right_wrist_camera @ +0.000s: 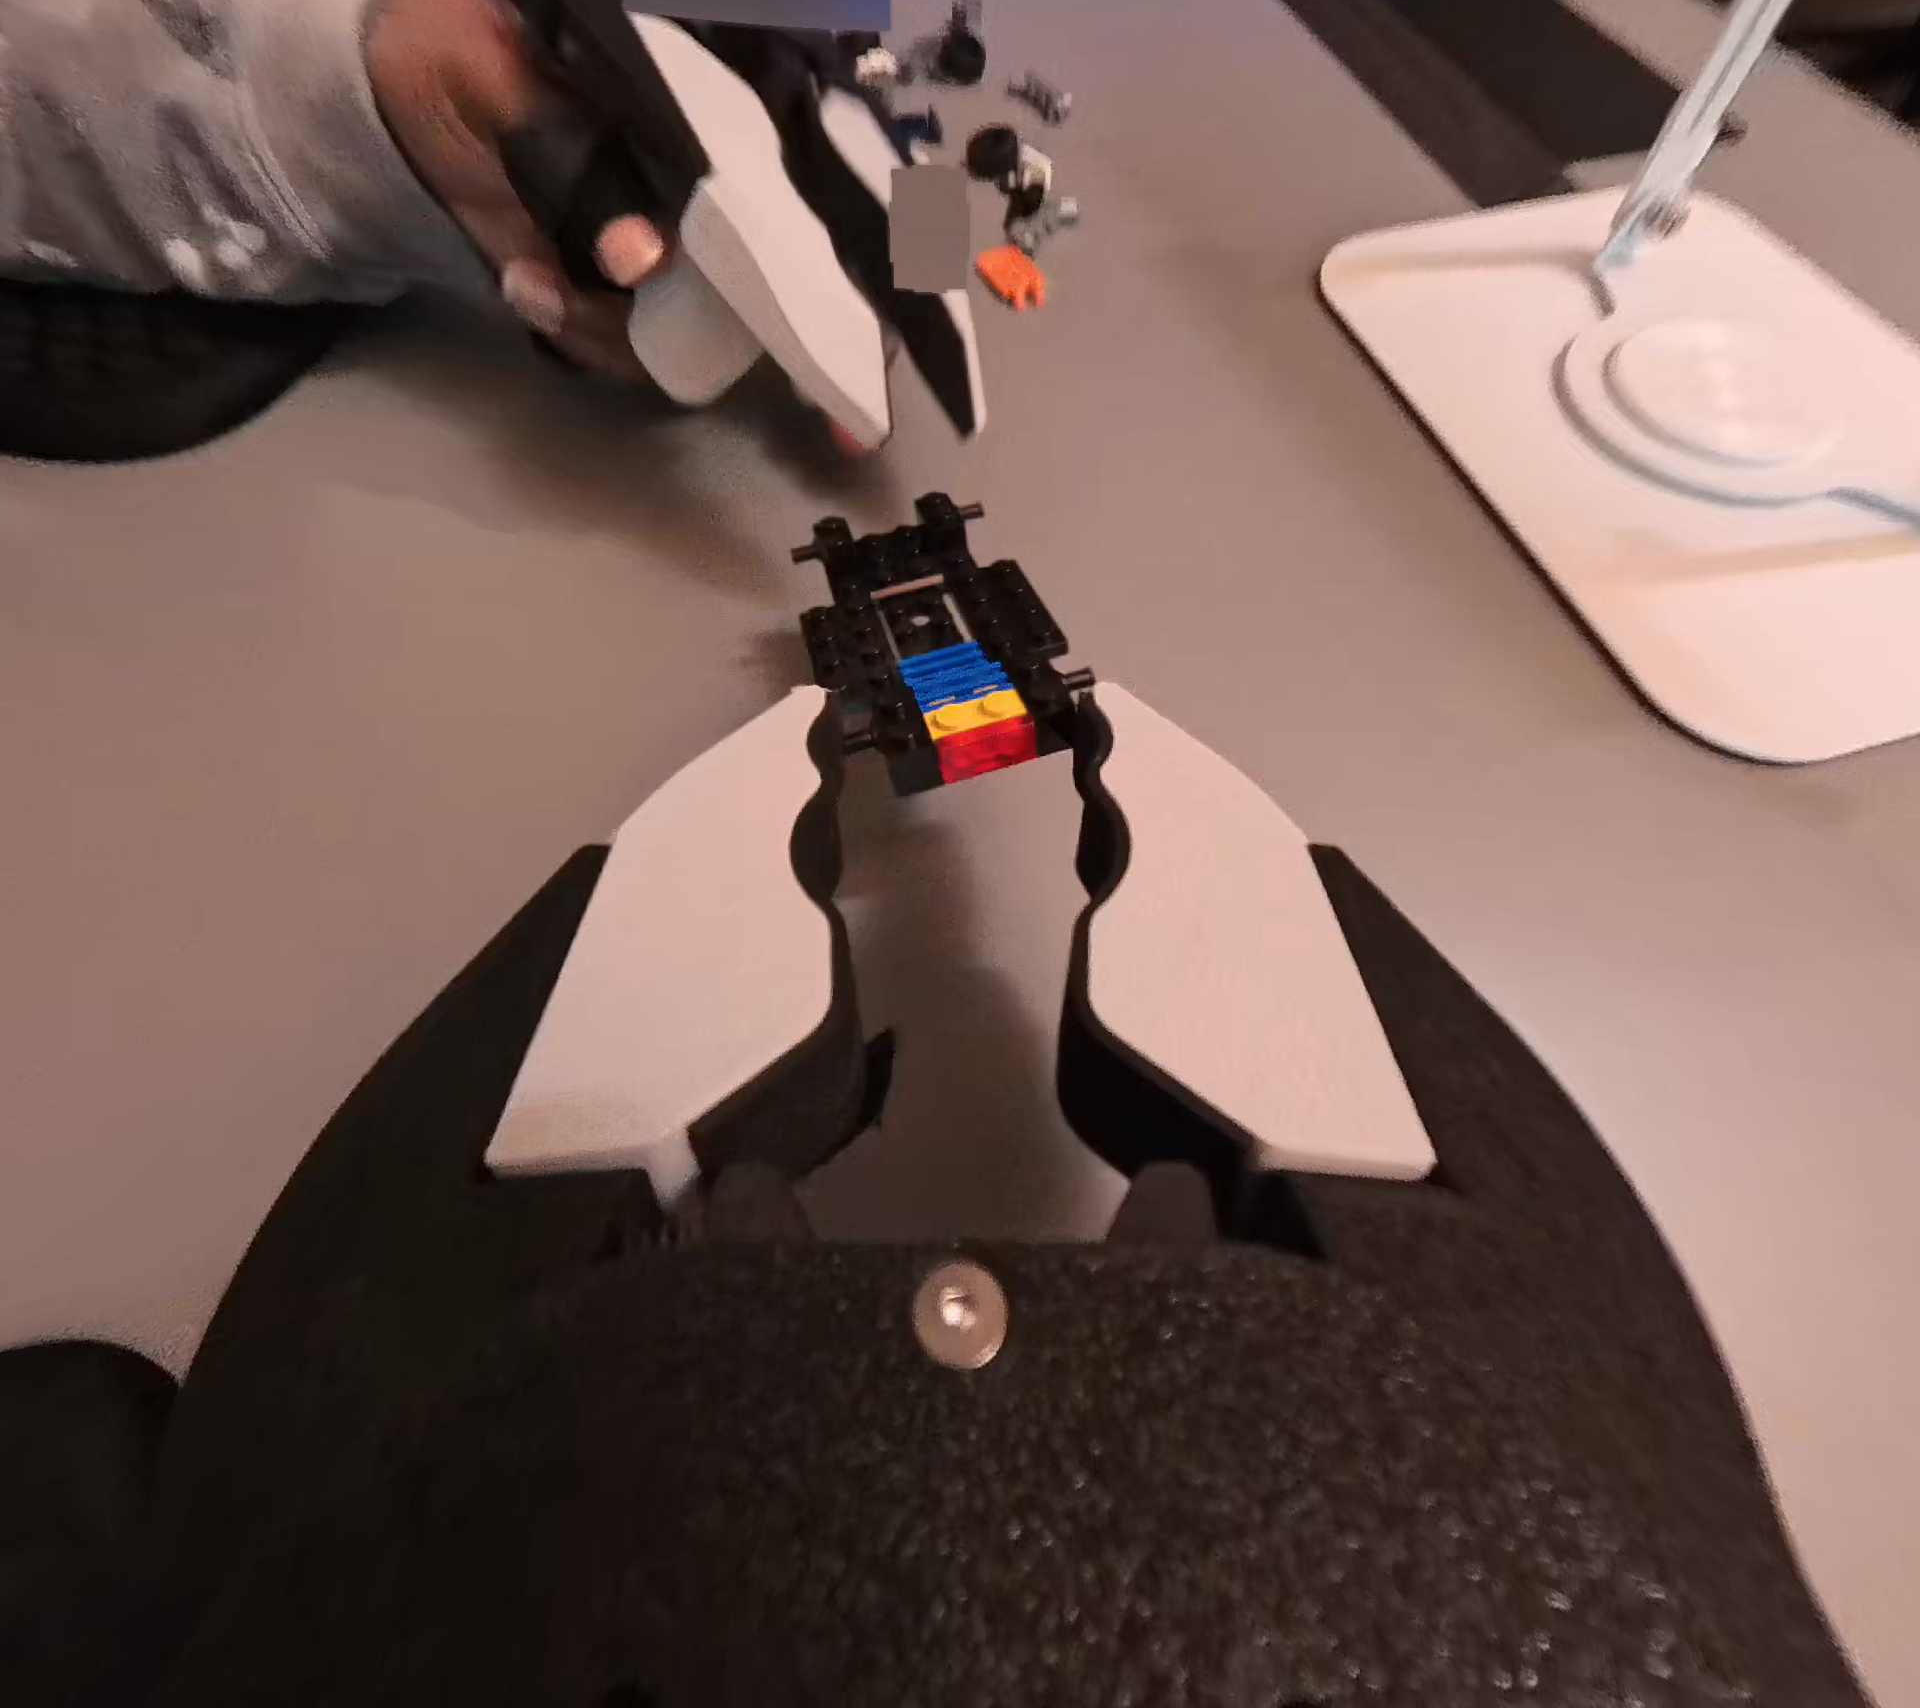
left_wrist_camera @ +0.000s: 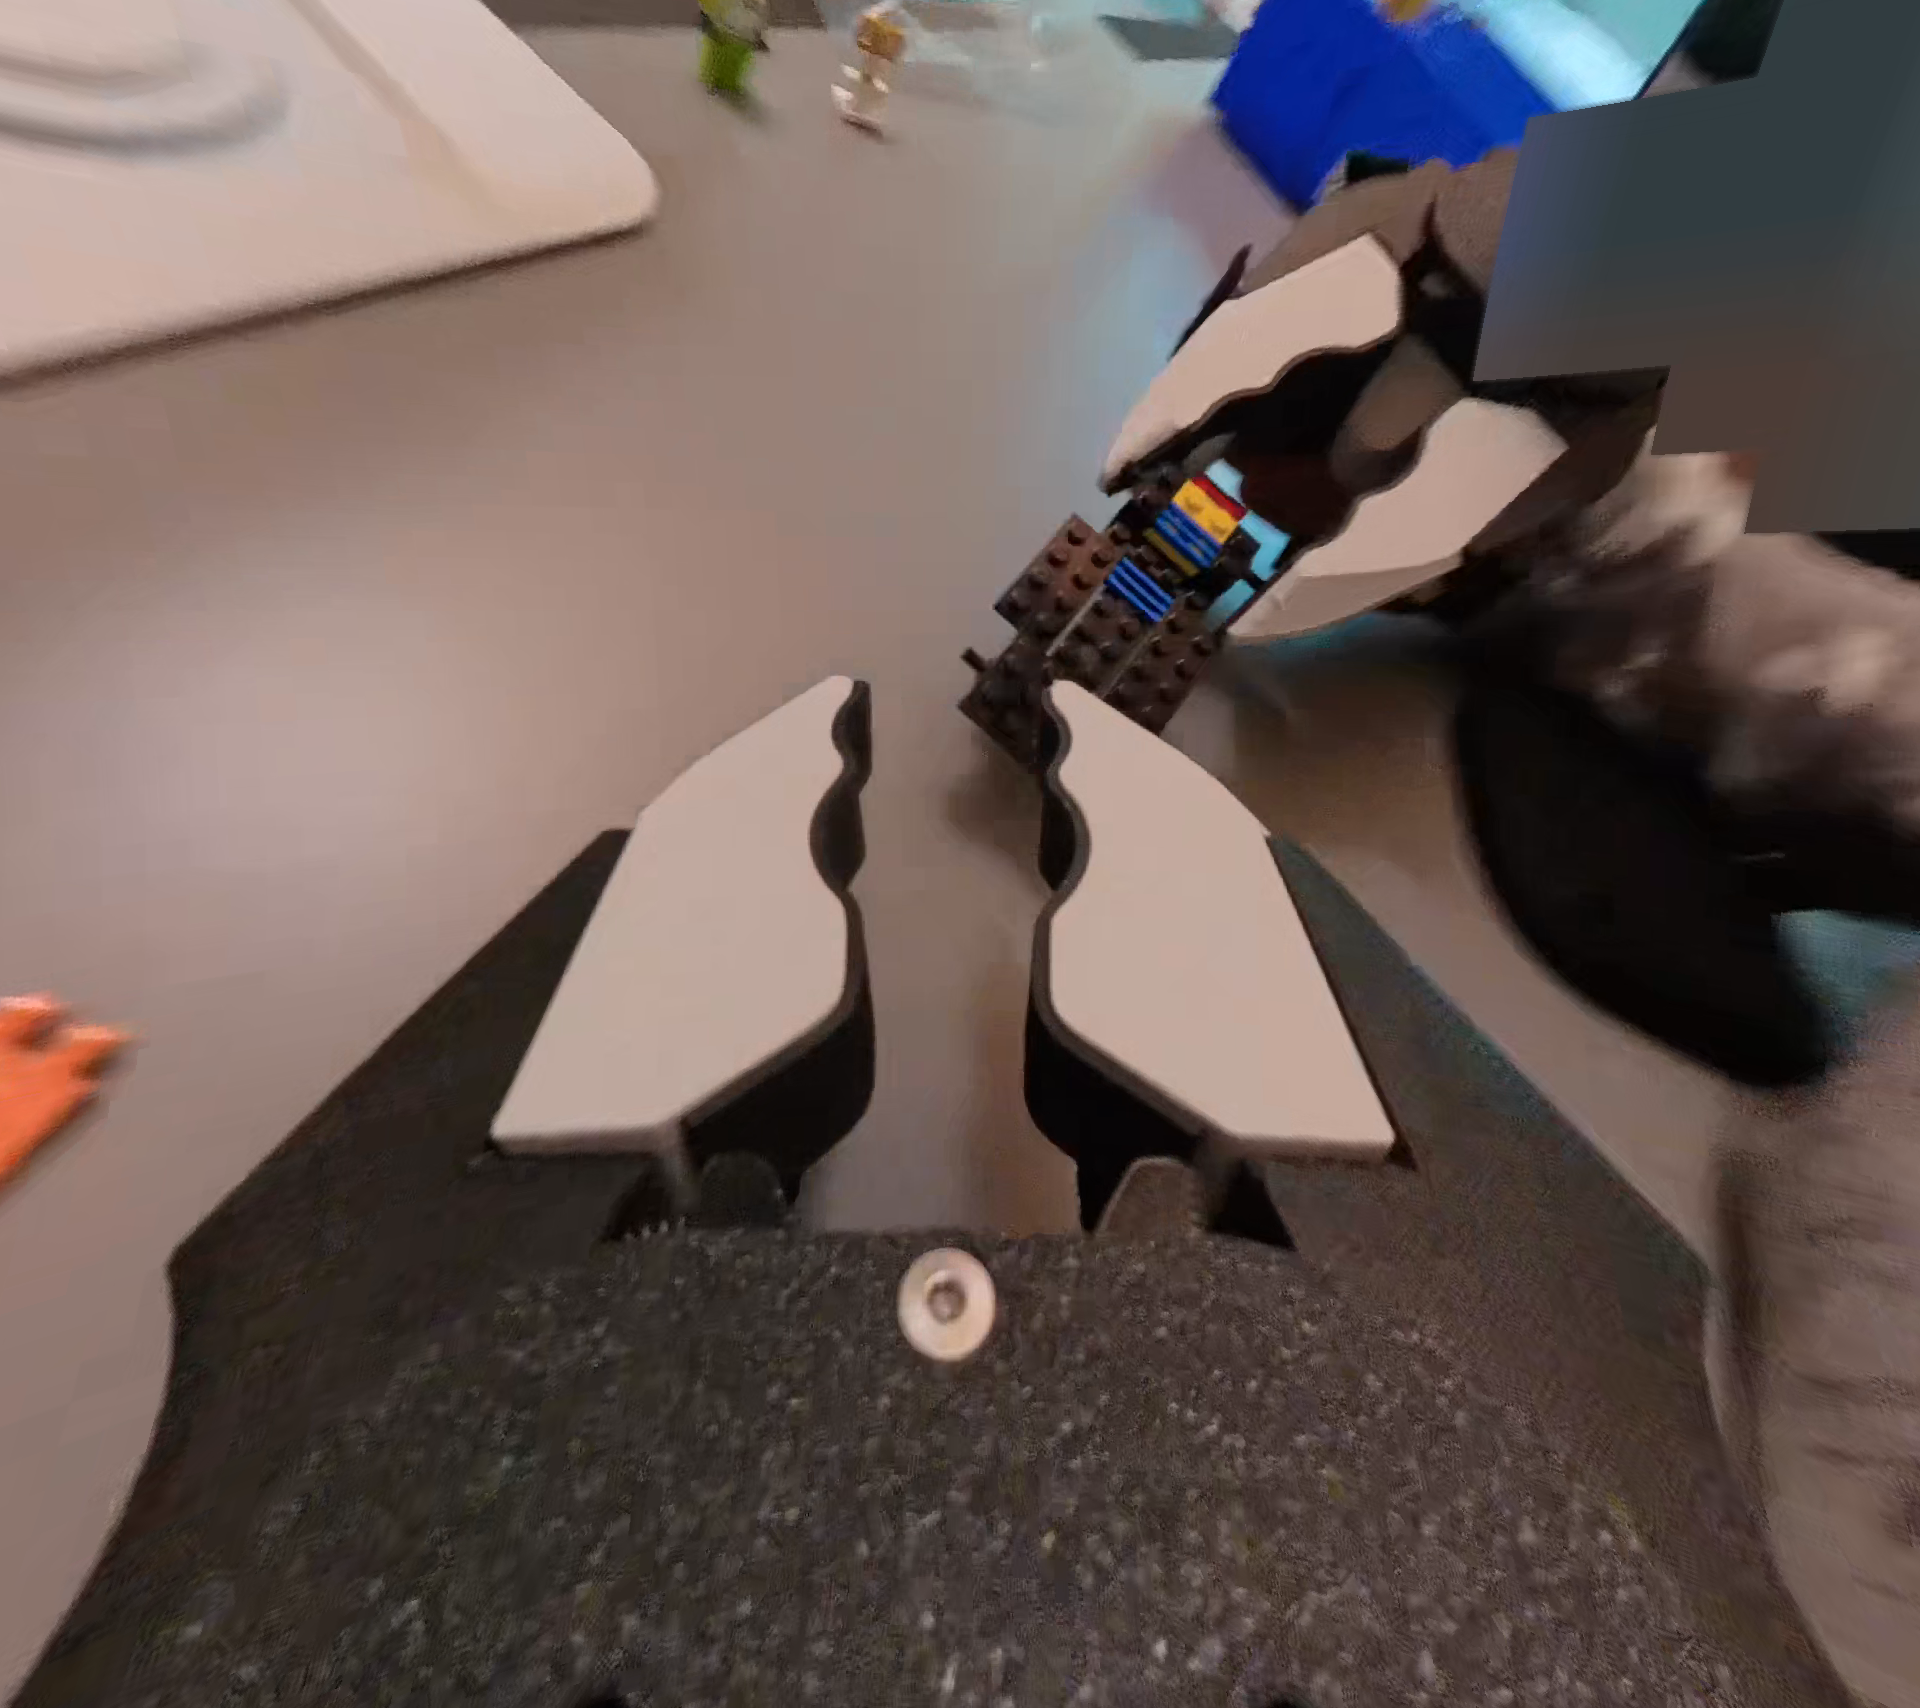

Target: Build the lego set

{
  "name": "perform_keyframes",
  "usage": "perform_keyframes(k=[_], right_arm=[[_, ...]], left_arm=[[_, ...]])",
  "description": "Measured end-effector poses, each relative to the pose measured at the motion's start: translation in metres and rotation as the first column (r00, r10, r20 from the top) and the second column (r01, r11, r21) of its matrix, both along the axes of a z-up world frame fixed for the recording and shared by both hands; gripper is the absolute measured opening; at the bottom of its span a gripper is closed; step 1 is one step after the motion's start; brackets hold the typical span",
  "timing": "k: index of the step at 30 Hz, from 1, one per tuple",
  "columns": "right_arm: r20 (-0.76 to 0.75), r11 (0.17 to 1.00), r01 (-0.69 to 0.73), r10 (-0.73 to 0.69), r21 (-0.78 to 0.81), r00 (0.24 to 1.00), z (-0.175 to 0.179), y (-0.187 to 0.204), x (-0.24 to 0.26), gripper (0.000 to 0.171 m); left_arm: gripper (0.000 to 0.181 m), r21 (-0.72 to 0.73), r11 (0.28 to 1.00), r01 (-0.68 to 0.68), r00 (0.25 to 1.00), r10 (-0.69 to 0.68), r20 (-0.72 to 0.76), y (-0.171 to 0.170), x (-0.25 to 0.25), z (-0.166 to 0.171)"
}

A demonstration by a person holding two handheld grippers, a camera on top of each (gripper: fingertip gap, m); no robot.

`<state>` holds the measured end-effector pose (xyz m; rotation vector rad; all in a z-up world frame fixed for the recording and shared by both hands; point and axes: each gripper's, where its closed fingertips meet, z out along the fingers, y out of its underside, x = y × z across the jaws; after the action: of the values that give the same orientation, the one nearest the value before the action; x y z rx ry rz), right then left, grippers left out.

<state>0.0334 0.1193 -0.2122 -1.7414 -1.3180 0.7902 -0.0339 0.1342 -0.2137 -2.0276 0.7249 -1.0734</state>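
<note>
1. Presently, I see the right gripper (right_wrist_camera: 956, 702) at frame centre, jaws parted wide around the red end of the black lego chassis (right_wrist_camera: 940, 635); both fingertips lie at its sides, though firm grasp I cannot confirm.
2. I see the left gripper (left_wrist_camera: 956, 702) at centre, jaws parted, holding nothing, its right fingertip just beside the chassis.
3. The chassis rests on the grey table (right_wrist_camera: 364, 671).
4. Loose parts (right_wrist_camera: 1013, 172) lie upper centre in the right wrist view.

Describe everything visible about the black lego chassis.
The black lego chassis is a flat build of studded black plastic plates with thin axle pins at its sides. Blue grille tiles, a yellow plate and a red brick sit at one end. It lies on the grey table, that end between the right gripper fingertips.
</note>
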Motion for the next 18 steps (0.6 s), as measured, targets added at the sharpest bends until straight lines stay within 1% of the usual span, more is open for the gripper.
perform_keyframes(k=[1, 3, 7, 10, 14, 18], right_arm=[[0.036, 1.000, 0.006, -0.005, -0.004, 0.999, -0.007, 0.003, 0.001, 0.042], [0.104, 1.000, 0.010, -0.010, 0.001, 0.994, -0.018, 0.006, 0.000, 0.042], [0.221, 0.999, 0.019, -0.026, 0.033, 0.975, -0.034, 0.008, -0.001, 0.043], [0.282, 0.997, 0.037, -0.056, 0.071, 0.958, -0.040, 0.011, -0.001, 0.043], [0.303, 0.994, 0.047, -0.074, 0.095, 0.950, -0.042, 0.015, -0.002, 0.052], [0.300, 0.994, 0.048, -0.076, 0.099, 0.951, -0.034, 0.014, 0.002, 0.052]], left_arm=[[0.029, 0.073, 0.997, -0.014, 0.998, 0.018, -0.053, 0.003, -0.002, 0.000], [0.029, 0.143, 0.990, -0.014, 0.994, 0.029, -0.101, 0.004, -0.002, 0.000], [0.028, 0.191, 0.982, -0.001, 0.986, 0.033, -0.163, 0.003, -0.001, -0.007], [0.027, 0.215, 0.977, 0.009, 0.982, 0.033, -0.187, 0.003, 0.000, -0.009], [0.025, 0.243, 0.970, 0.026, 0.973, 0.031, -0.227, 0.001, 0.001, -0.012], [0.023, 0.289, 0.957, 0.034, 0.961, 0.048, -0.272, 0.001, 0.001, -0.014]])
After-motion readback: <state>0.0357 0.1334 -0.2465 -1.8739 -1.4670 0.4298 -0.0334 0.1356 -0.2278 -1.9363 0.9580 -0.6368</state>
